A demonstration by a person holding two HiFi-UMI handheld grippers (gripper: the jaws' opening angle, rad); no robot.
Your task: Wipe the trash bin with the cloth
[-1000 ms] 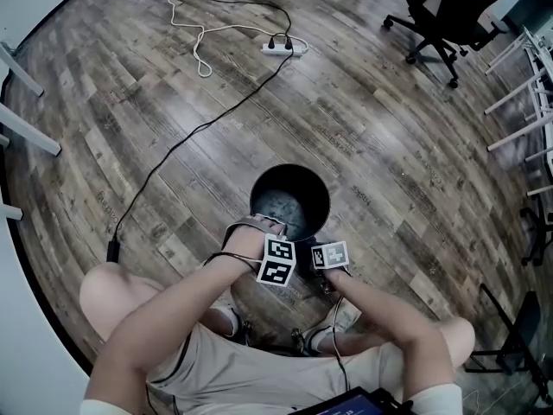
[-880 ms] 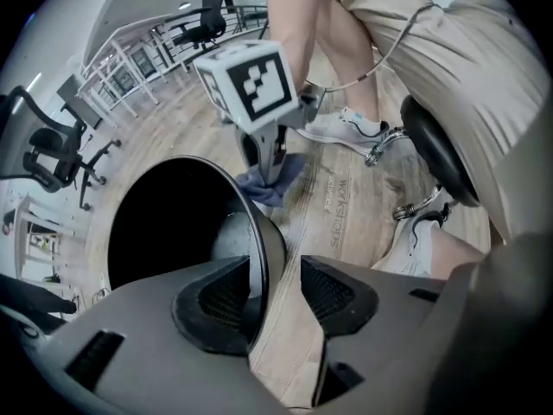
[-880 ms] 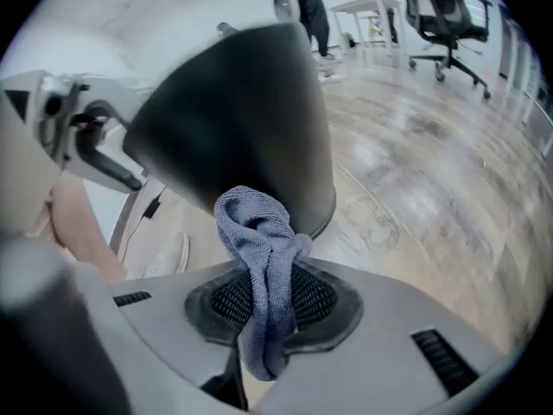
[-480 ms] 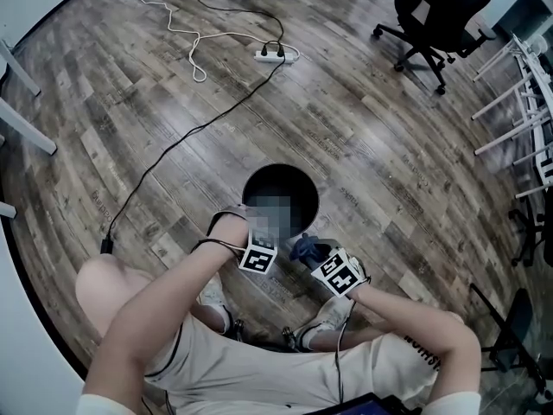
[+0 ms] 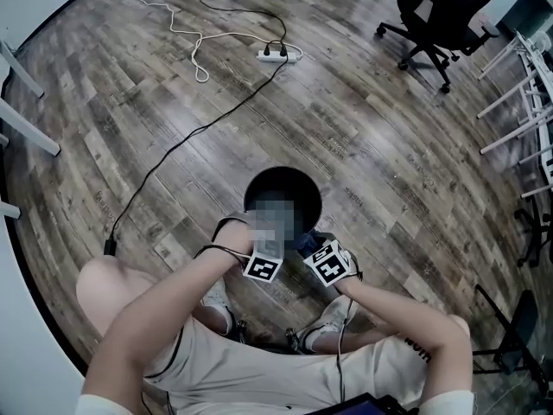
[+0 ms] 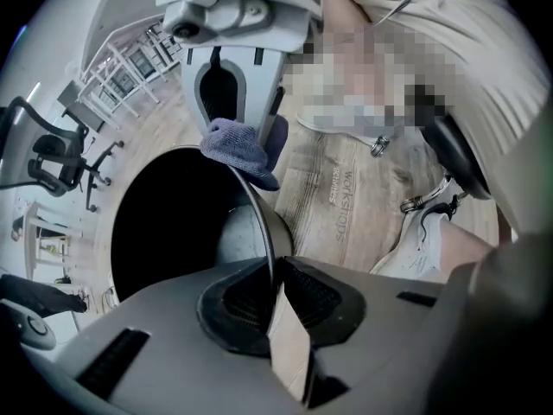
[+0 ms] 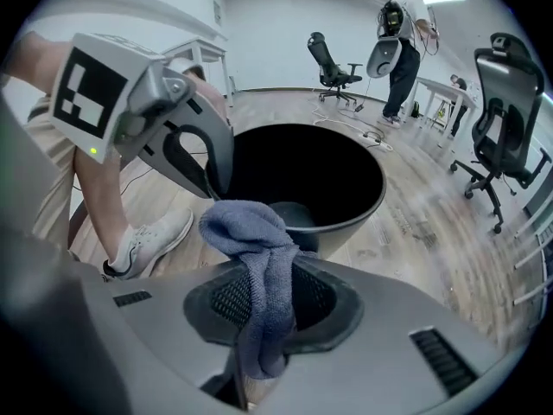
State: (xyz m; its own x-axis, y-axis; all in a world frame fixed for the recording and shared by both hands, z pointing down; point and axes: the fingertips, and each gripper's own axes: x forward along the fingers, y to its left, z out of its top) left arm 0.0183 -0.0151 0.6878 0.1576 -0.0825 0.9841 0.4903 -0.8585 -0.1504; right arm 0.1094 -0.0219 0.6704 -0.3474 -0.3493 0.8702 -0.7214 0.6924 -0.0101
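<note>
- Wooden floor (image 5: pixel 389 145): plank boards on which the trash bin stands.
- Person (image 5: pixel 259 370): seated just behind the trash bin, knees spread to either side of it, both forearms reaching to its near rim; one light shoe (image 7: pixel 151 236) is planted beside its base.
- Office chair (image 5: pixel 445 11): black, on castors, well apart from the trash bin on the far right side.
- Trash bin (image 5: pixel 302 188): round, black, upright, open at the top, with a dark interior.
- Black cable (image 5: pixel 190 137): runs across the floor past the left of the trash bin to a white power strip (image 5: pixel 278 54) well beyond it.
- Left gripper (image 6: pixel 275 292): pointing straight down at the near rim of the trash bin; its jaws have just been closing, and the thin rim wall stands pinched between the pads.
- Right gripper (image 7: pixel 263 318): just beside the left one, outside the near rim and tilted down toward the bin; its jaws are clamped on the cloth.
- Cloth (image 7: pixel 251 232): blue-grey, bunched, rising from the right jaws, its free end close to the outer wall below the rim.
</note>
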